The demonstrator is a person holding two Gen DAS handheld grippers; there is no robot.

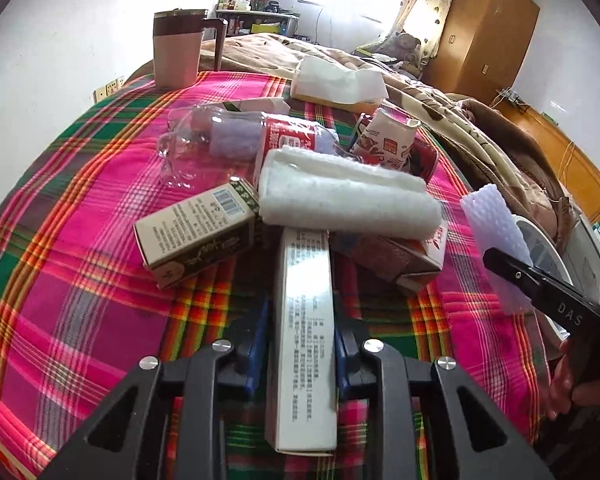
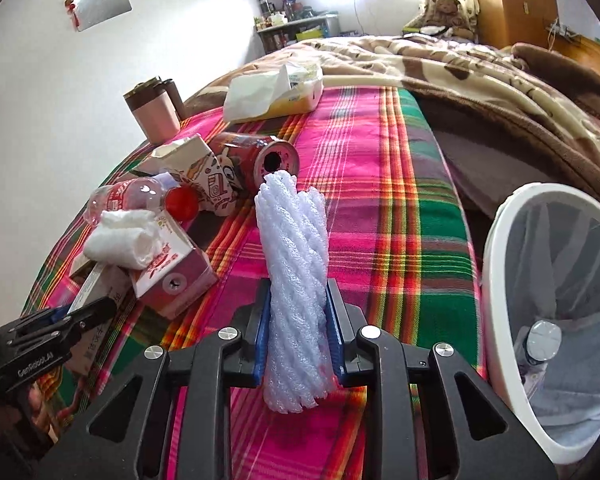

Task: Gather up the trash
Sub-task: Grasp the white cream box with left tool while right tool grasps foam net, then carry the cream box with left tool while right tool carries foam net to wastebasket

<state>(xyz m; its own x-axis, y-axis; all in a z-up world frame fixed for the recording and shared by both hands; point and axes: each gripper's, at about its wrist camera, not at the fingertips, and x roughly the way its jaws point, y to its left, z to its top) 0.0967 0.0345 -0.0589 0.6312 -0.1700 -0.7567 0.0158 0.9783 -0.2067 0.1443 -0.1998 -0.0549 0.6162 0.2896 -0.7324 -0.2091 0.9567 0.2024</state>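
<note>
One plaid tablecloth (image 1: pixel 80 208) — bedroom, seemingly.

Both grippers are built alike. The left gripper (image 1: pixel 300 344) has black angular plastic arms with triangular cut-outs, round silver screw heads at the joints and blue pads lining its fingers. The right gripper (image 2: pixel 299 332) matches it; white lettering marks each black body.

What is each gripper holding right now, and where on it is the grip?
The left gripper is shut on the long white box, clamping its long sides near the middle. The right gripper is shut on the foam net sleeve, squeezing its lower half.
</note>
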